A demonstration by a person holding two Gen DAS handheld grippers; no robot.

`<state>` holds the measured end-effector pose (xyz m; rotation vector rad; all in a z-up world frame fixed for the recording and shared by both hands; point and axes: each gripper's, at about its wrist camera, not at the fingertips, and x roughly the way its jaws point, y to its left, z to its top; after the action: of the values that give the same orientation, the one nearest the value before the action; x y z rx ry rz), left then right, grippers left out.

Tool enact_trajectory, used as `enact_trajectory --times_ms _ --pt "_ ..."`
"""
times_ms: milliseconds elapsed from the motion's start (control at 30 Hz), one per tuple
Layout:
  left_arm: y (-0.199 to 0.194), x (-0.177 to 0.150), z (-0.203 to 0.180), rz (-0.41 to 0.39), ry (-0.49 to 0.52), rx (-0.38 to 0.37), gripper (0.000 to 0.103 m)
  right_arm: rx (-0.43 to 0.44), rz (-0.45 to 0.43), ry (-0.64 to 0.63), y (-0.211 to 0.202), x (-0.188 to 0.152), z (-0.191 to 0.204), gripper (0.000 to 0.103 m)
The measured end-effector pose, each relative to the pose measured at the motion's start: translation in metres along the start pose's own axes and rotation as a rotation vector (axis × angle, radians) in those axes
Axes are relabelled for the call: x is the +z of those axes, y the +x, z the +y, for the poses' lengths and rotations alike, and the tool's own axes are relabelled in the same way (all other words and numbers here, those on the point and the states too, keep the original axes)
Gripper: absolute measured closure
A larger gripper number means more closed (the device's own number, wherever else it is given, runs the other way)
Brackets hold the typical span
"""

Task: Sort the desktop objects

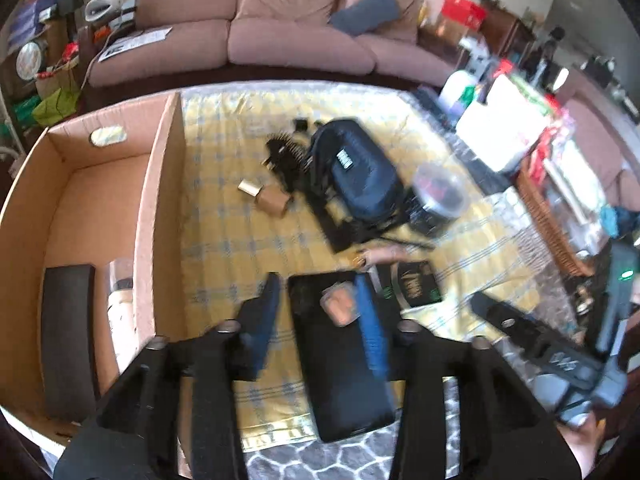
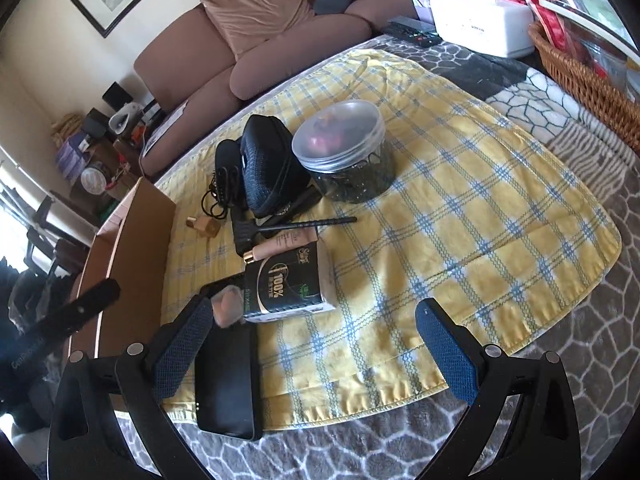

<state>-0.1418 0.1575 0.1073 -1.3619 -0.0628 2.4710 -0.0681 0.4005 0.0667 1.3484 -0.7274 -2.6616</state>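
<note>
My left gripper (image 1: 318, 280) hovers open above a flat black case (image 1: 340, 360) that lies on the yellow checked cloth (image 1: 224, 240); nothing sits between its blue pads (image 1: 260, 320). A small pink-orange item (image 1: 340, 304) rests on the case's far end. Left of it stands an open cardboard box (image 1: 156, 200) holding a black slab (image 1: 68, 340) and a pale bottle (image 1: 120, 300). My right gripper (image 2: 316, 308) is open and empty low over the cloth, with a black "100%" carton (image 2: 288, 284) just beyond its fingertips and the black case (image 2: 228, 380) by its left finger.
Farther back on the cloth lie a dark blue pouch (image 2: 268, 168), a clear-lidded jar (image 2: 344, 152), a beige tube (image 2: 280, 246), a thin black stick (image 2: 304, 224) and a small wooden bottle (image 1: 268, 198). A wicker basket (image 2: 580, 72) and a white box (image 2: 480, 24) crowd the right edge.
</note>
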Motion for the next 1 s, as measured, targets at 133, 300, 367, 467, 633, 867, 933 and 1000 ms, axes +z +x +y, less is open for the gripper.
enact_trajectory --times_ms 133,300,367,467,633,867,933,1000 --pt "0.027 -0.024 -0.01 0.055 0.026 0.051 0.018 -0.017 -0.003 -0.013 0.0 0.0 0.0 0.0" --pt "0.061 -0.049 -0.04 0.087 0.155 0.167 0.004 -0.031 0.008 -0.016 0.0 -0.003 -0.003 0.0" --pt "0.078 -0.056 -0.046 0.127 0.161 0.201 0.004 -0.039 0.015 -0.024 0.001 -0.003 -0.004 0.0" --pt "0.093 -0.065 -0.05 0.138 0.172 0.227 0.002 -0.056 0.017 -0.043 -0.001 -0.003 -0.004 0.0" --pt "0.096 -0.069 -0.05 0.123 0.156 0.15 0.022 -0.055 0.022 -0.044 -0.001 -0.004 -0.005 0.0" --pt "0.072 -0.056 -0.038 0.126 0.06 -0.036 0.024 -0.045 0.018 -0.042 -0.003 -0.002 -0.006 0.0" --pt "0.061 -0.05 -0.03 0.124 0.0 -0.132 0.027 -0.036 0.008 -0.032 -0.006 -0.001 -0.007 0.0" --pt "0.052 -0.04 -0.017 0.139 -0.11 -0.255 0.072 -0.022 -0.004 -0.015 -0.009 0.0 -0.009 0.0"
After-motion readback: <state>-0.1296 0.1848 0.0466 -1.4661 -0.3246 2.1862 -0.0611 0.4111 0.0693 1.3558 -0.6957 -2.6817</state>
